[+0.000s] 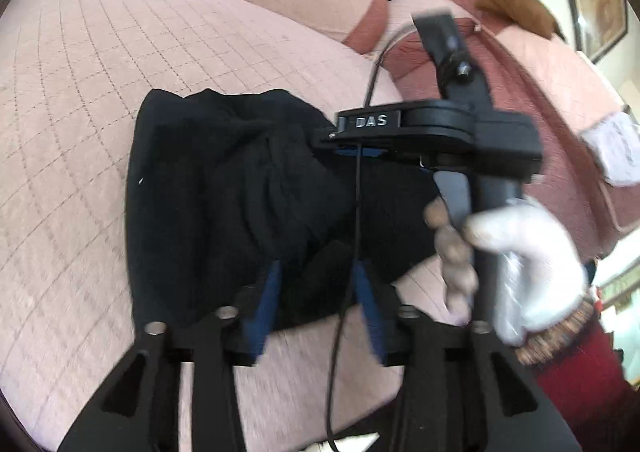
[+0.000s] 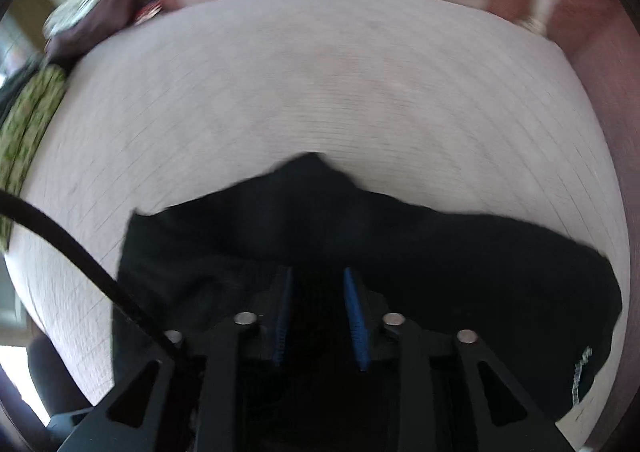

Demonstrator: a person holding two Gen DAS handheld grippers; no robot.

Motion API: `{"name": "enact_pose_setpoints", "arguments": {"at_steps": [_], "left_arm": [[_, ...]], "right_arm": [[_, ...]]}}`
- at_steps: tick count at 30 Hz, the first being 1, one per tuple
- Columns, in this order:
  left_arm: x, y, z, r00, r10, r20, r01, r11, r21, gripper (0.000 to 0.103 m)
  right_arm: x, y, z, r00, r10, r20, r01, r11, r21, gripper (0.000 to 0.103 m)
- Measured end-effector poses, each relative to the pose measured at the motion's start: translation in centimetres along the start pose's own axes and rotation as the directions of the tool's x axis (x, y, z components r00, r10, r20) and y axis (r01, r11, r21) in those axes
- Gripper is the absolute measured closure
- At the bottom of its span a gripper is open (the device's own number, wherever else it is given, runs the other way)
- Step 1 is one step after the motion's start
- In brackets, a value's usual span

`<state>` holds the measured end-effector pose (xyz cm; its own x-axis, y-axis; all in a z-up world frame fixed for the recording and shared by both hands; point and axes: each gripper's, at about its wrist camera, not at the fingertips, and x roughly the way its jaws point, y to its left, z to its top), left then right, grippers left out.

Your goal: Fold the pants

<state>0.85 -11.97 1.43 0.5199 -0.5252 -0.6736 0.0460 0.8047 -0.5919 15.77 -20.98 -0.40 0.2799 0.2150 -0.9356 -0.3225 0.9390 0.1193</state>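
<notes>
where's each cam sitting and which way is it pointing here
Left wrist: sits on the left gripper, looking forward and down along its blue pads at the black pants on the pink quilted cushion; the right gripper and gloved hand show too.
Right wrist: sits on the right gripper, looking steeply down at the pants; only its own fingers and a cable show.
Shared: the pants and the cushion.
</notes>
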Motion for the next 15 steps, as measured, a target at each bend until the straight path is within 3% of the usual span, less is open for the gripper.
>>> {"name": "enact_pose_setpoints", "arguments": {"at_steps": [4, 5, 7, 9, 11, 13, 15], "left_arm": [[-3.3, 0.5, -1.5, 0.999, 0.001, 0.033, -0.001, 1.000, -0.008, 0.048], [-3.9, 1.3, -1.6, 0.999, 0.018, 0.046, -0.017, 1.000, -0.022, 0.048], [-4.7, 2.9, -1.5, 0.997, 0.039, 0.064, -0.034, 0.997, -0.076, 0.048], [-5.3, 4.5, -2.1, 0.997, 0.035, 0.070, -0.026, 0.991, -0.132, 0.048], [-5.3, 5.2, -2.3, 0.996, 0.052, 0.071, -0.040, 0.985, -0.166, 0.048], [-5.8, 5.3, -2.5, 0.995, 0.074, 0.070, -0.061, 0.983, -0.171, 0.048], [-6.1, 4.8, -2.6, 0.993, 0.091, 0.072, -0.079, 0.983, -0.164, 0.047]], "right_arm": [[-3.2, -3.2, -0.9, 0.993, 0.018, 0.119, -0.030, 0.995, 0.095, 0.068], [-4.2, -3.3, -1.3, 0.987, 0.045, 0.157, -0.063, 0.992, 0.112, 0.067], [-5.9, -3.7, -1.9, 0.961, 0.189, 0.203, -0.218, 0.967, 0.131, 0.067], [-6.4, -2.6, -2.3, 0.893, 0.398, 0.211, -0.430, 0.894, 0.130, 0.067], [-5.8, -0.3, -2.6, 0.833, 0.521, 0.187, -0.545, 0.830, 0.113, 0.067], [-4.5, 1.4, -3.1, 0.828, 0.537, 0.161, -0.556, 0.823, 0.118, 0.065], [-1.7, 2.2, -3.9, 0.853, 0.512, 0.104, -0.523, 0.836, 0.166, 0.065]]}}
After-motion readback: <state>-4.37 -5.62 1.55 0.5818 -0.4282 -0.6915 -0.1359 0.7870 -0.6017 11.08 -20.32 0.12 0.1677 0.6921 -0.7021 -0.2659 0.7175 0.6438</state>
